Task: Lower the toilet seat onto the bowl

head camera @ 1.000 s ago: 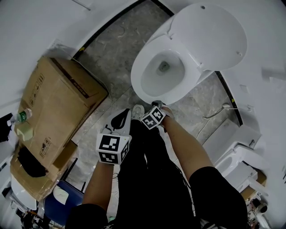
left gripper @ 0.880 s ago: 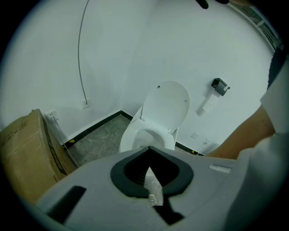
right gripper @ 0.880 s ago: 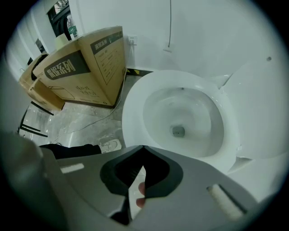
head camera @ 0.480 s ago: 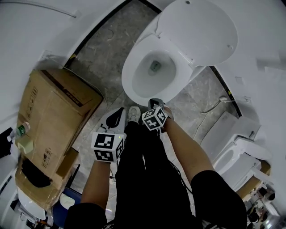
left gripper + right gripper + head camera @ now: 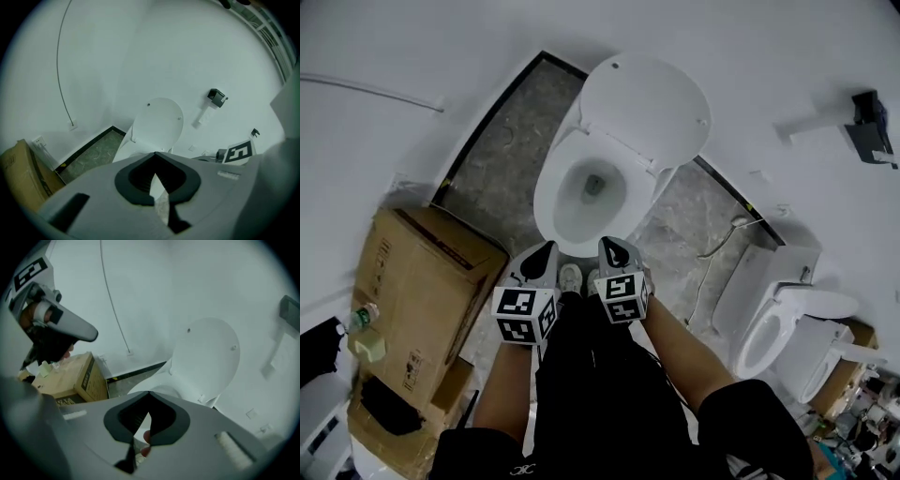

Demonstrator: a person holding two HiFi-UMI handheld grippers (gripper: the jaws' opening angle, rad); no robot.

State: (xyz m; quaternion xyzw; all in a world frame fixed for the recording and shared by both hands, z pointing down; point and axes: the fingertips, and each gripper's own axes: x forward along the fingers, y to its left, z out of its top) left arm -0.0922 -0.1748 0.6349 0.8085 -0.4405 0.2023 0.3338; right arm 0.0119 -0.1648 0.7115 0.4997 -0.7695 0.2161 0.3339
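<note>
The white toilet (image 5: 591, 187) stands on the stone floor straight ahead of me. Its lid (image 5: 647, 103) leans upright against the wall, and a broad white ring (image 5: 551, 192) lies flat round the bowl opening. Both grippers hover side by side in front of the bowl, apart from it, above my shoes. My left gripper (image 5: 546, 248) is shut with nothing in it, and so is my right gripper (image 5: 609, 244). The left gripper view shows the left gripper (image 5: 154, 153) pointing at the upright lid (image 5: 157, 124). The right gripper (image 5: 149, 393) likewise points at the lid (image 5: 206, 357).
A large cardboard box (image 5: 412, 281) stands to the left with a bottle (image 5: 358, 319) beside it. More toilets (image 5: 778, 328) sit at the right, with a hose (image 5: 712, 253) on the floor between. A dark fixture (image 5: 872, 127) hangs on the wall, and a thin cable (image 5: 61, 70) runs down it.
My right gripper has lifted away from the front rim of the bowl and drawn level with the left one. The left gripper rose a little. The toilet now sits nearer the picture's middle.
</note>
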